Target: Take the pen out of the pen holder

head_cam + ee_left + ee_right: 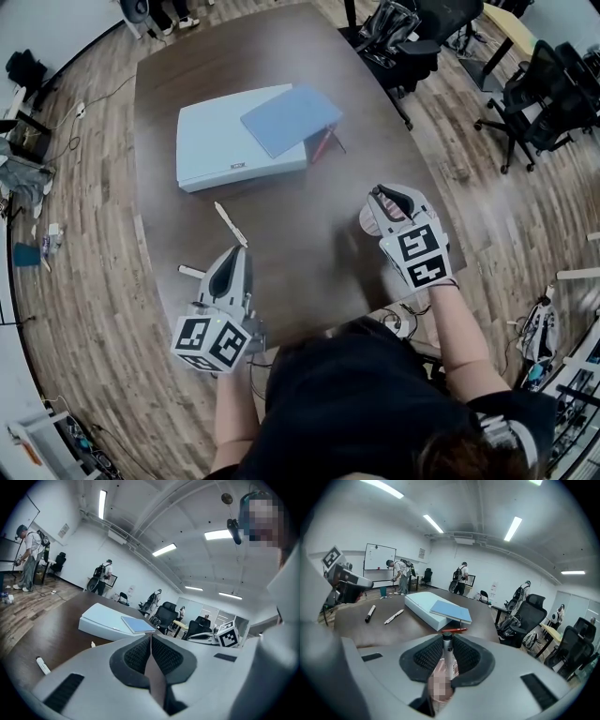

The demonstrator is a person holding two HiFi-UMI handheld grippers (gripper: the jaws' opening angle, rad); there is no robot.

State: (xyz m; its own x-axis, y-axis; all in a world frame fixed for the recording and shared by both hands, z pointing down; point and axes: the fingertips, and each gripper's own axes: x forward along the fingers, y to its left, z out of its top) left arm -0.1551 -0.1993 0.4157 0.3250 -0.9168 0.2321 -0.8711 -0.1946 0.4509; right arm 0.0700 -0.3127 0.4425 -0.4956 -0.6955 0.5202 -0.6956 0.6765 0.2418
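Pen point(448, 660): slim silver cylinder, dark cap | right tongs point(447, 644): clamped on it | left tongs point(151, 644): together, empty

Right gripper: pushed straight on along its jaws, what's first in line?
Probably the red pen lying on the brown wooden table, just short of the flat white box. Depth is unclear; the tabletop may come first.

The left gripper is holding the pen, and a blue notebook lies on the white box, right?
Not quite: the right gripper holds the pen, as the right gripper view shows. The blue notebook does lie on the white box.
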